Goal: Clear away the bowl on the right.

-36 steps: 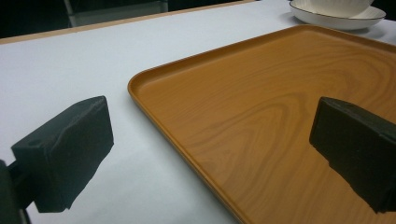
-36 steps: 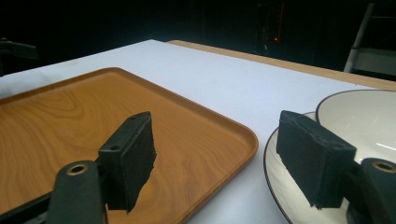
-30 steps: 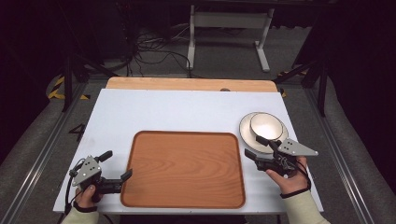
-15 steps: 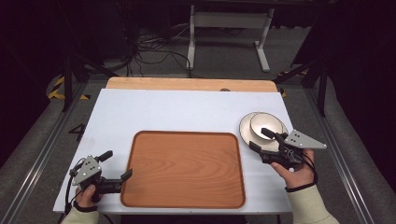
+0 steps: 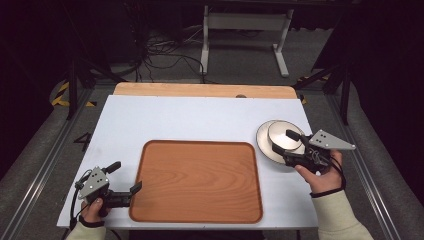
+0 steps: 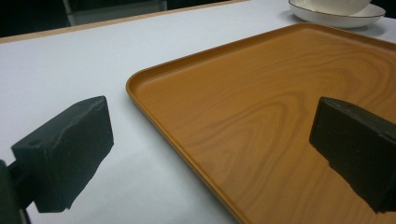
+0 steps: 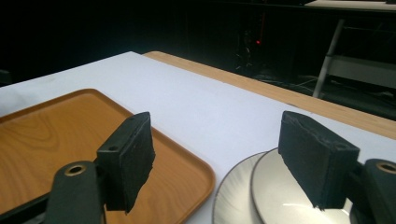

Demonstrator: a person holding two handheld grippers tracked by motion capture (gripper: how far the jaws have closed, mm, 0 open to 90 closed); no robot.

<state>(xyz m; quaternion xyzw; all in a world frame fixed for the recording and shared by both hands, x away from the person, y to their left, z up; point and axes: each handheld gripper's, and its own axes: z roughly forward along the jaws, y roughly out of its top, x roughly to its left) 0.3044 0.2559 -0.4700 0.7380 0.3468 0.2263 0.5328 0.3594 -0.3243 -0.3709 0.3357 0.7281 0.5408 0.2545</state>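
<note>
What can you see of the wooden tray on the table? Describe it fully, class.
The wooden tray is a rectangle with rounded corners and a low raised rim, orange-brown with a visible grain. It lies flat and empty on the near middle of the white table. Nothing grips it: the left gripper sits open at its left edge, and the plate lies just off its far right corner.

High view: fixed overhead, facing forward and down, far, whole surface (image 5: 200, 115) in frame. Both gripper views: low, close, skimming it. All three share the wooden tray (image 5: 197, 182) (image 6: 261, 112) (image 7: 42, 140) and the white plate (image 5: 267, 147) (image 6: 336, 18) (image 7: 233, 196).
</note>
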